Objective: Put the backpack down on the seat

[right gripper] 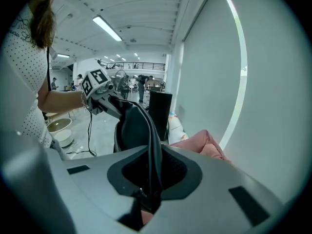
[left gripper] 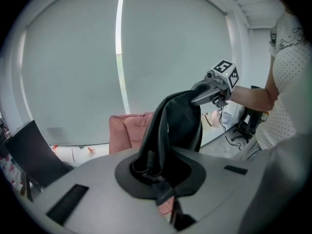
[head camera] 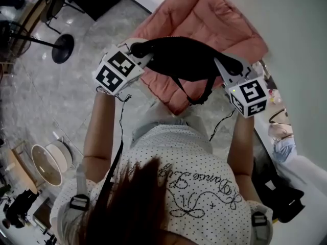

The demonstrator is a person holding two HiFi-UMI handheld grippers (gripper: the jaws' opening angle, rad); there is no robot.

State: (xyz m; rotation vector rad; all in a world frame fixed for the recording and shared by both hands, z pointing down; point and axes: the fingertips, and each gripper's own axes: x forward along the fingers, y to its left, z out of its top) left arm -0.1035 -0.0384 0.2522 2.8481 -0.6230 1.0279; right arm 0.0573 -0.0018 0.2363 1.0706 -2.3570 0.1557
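A black backpack point(head camera: 179, 57) hangs stretched between my two grippers above a pink padded seat point(head camera: 204, 19). My left gripper point(head camera: 138, 49) is shut on the bag's left end. The right gripper point(head camera: 220, 63) is shut on its right end. Thin black straps point(head camera: 196, 93) dangle from the bag over the seat's near edge. In the left gripper view the bag's black fabric point(left gripper: 168, 126) runs from my jaws up to the right gripper point(left gripper: 214, 89), with the seat point(left gripper: 129, 130) behind. In the right gripper view the fabric point(right gripper: 141, 130) leads to the left gripper point(right gripper: 100, 96), and the seat point(right gripper: 204, 145) lies to the right.
A white wall or blind point(head camera: 291, 19) rises right of the seat. On the grey marble floor stand a black round stand base point(head camera: 62, 49) at the far left and round bowls point(head camera: 45, 163) near my left side. A black chair point(head camera: 278, 188) stands at the right.
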